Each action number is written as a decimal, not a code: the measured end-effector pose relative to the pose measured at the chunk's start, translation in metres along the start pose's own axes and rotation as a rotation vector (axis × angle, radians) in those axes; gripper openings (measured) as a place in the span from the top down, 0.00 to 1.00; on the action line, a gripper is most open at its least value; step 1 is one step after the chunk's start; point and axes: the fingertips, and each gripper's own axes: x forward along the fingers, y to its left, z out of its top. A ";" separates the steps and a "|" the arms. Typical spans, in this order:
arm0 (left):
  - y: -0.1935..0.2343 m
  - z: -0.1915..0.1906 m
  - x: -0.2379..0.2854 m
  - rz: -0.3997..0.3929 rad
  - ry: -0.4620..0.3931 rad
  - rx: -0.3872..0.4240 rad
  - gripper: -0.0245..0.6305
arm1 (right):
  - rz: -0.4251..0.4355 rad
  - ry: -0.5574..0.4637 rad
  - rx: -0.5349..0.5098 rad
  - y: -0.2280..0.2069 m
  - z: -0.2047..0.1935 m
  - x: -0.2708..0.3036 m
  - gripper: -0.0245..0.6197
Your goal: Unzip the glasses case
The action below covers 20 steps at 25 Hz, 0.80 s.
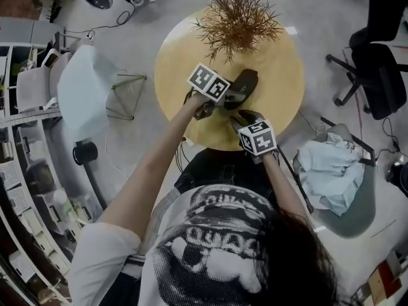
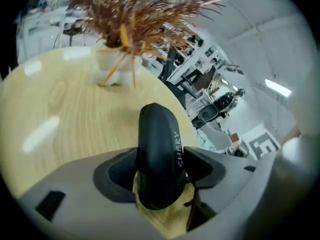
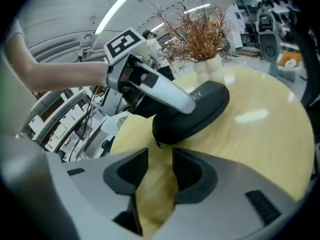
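black rounded glasses case (image 1: 241, 85), closed, lies on the pale round table (image 1: 284, 75), white lettering along its side.

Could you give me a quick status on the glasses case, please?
Left gripper astride glasses case, grip unclear. Right gripper open, empty, just short of the zip pull. Case looks zipped, on table. Nothing in the way.

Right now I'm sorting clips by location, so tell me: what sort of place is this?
Probably an open office or lab workspace. A wheeled office chair stands nearby, shelving holding stored items lines one side, and a round wooden table carries a dried plant.
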 end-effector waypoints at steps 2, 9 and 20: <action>0.000 -0.003 0.002 -0.029 -0.004 -0.078 0.52 | -0.041 0.001 0.033 0.001 -0.001 0.010 0.71; 0.004 -0.006 0.005 -0.063 -0.029 -0.194 0.50 | -0.259 -0.055 0.183 -0.009 0.004 0.025 0.76; 0.011 -0.007 0.004 -0.085 0.010 -0.411 0.50 | -0.468 -0.100 0.172 -0.011 0.001 0.019 0.85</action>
